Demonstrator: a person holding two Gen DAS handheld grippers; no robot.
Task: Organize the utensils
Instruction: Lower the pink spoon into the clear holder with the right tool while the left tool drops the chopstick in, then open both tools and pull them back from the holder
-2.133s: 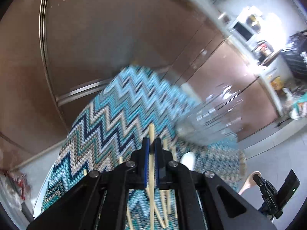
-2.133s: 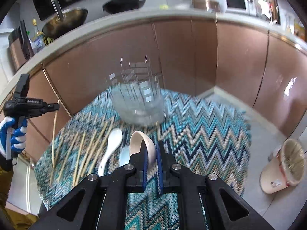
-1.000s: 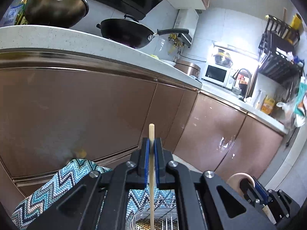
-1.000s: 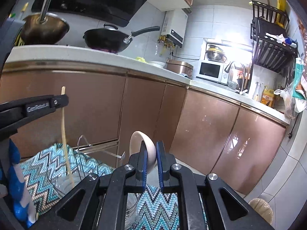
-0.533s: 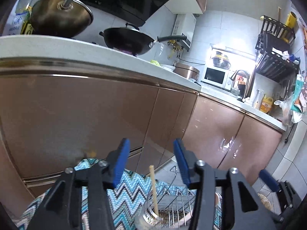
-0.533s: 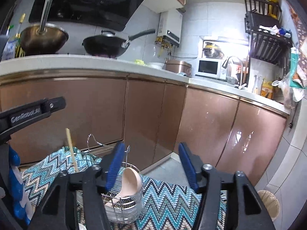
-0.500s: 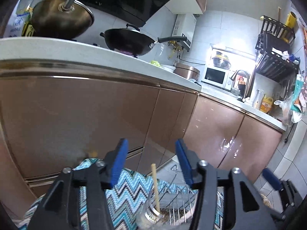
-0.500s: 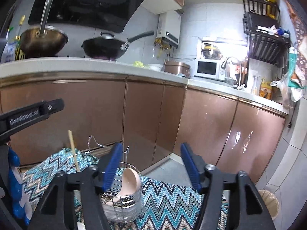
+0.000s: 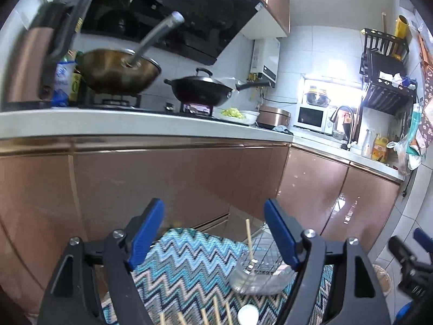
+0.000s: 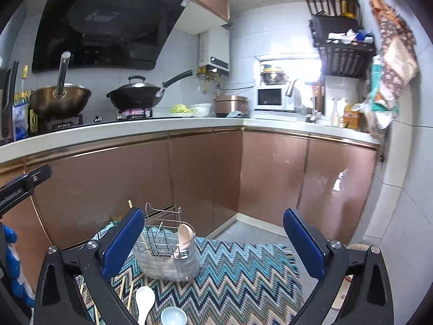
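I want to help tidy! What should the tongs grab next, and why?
Probably lower the open right tongs to the white spoon lying on the zigzag mat; the wire holder already has a chopstick and pinkish spoon.

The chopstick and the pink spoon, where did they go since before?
Both were let go into the wire holder: the chopstick and the spoon stand in it. The left gripper and right gripper opened and pulled back. Utensils on the mat stayed.

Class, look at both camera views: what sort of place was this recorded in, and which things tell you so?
A home kitchen, most likely. A black wok sits on the stove, a microwave stands on the counter, and a range hood hangs above the burners.
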